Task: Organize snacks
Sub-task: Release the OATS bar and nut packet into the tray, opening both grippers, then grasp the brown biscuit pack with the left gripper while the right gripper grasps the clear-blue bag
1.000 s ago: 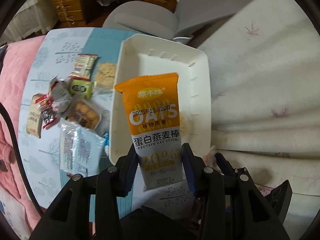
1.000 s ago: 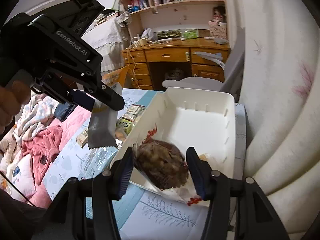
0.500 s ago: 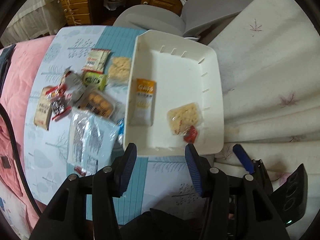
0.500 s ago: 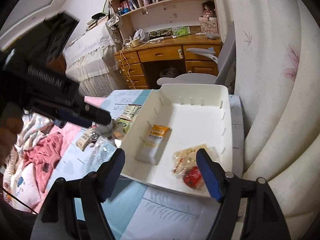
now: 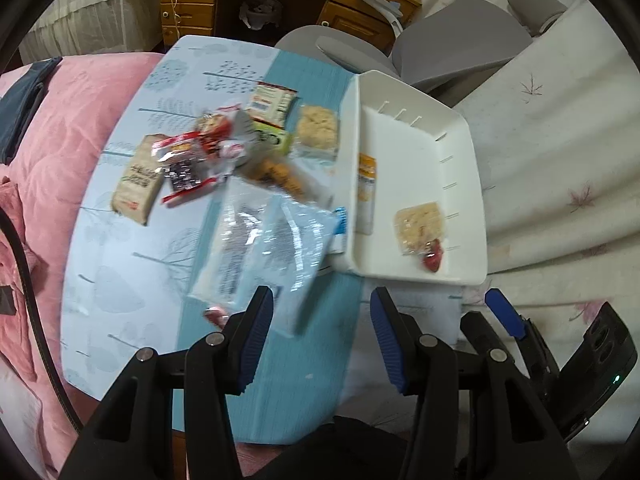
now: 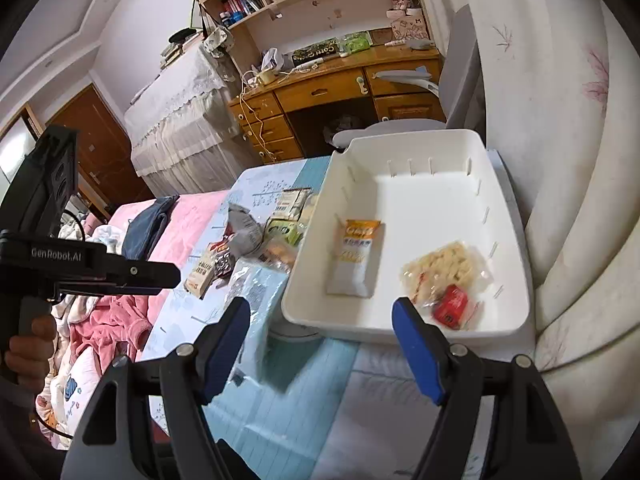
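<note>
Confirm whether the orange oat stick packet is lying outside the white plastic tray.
No, the orange oat stick packet lies flat inside the white plastic tray, beside a clear bag of pale snacks.

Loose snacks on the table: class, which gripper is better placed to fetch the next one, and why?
Left, probably. The left gripper, open and empty, points at the snack pile beside the white bin. The right gripper, also empty, faces the bin.

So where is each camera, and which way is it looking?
Left wrist: rides the left gripper, looking steeply down on loose snacks and the white tray; its own open fingers show.
Right wrist: rides the right gripper, looking slantwise over the tray toward a desk; its open fingers and the person's hand show.
Both share the tray and oat bar.
</note>
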Tool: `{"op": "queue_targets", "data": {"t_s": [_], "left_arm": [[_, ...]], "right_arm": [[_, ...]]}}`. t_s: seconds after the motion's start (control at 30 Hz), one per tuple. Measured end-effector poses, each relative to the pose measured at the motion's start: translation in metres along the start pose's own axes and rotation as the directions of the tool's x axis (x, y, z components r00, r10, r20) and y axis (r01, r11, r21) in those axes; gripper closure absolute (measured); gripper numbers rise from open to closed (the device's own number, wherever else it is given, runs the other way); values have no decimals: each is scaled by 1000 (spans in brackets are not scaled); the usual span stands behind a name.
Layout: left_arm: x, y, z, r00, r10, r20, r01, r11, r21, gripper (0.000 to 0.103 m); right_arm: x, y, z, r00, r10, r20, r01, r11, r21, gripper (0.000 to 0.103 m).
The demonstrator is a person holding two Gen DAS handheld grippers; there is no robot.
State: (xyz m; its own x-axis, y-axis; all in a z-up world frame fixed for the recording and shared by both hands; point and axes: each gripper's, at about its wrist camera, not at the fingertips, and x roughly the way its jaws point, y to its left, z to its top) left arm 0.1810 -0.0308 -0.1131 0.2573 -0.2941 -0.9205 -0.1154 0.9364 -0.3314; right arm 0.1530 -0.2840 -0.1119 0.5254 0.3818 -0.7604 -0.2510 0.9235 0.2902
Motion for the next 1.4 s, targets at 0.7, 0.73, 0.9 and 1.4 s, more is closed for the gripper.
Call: {"op": "queue_targets", "data": {"t_s": [0.7,0.73,0.9,1.4], "left_arm": [[-4,151,29,996,84,-40,-75,977,199,40],[-1,155,32,995,88,-43,-77,974,211,39],[21,179,50,988,134,-77,-109,956,271,32],[98,215,94,962,191,-194,-148,966,213,24]], "right_arm": [[52,77,-42,964,-263,-46,265,917,300,30],[54,80,-45,961,-271,-50,273,909,314,30],[63,85,-57,945,-315,-85,321,855,407,30],[104,70,-82,975,-168,-148,223,793,567,30]]}}
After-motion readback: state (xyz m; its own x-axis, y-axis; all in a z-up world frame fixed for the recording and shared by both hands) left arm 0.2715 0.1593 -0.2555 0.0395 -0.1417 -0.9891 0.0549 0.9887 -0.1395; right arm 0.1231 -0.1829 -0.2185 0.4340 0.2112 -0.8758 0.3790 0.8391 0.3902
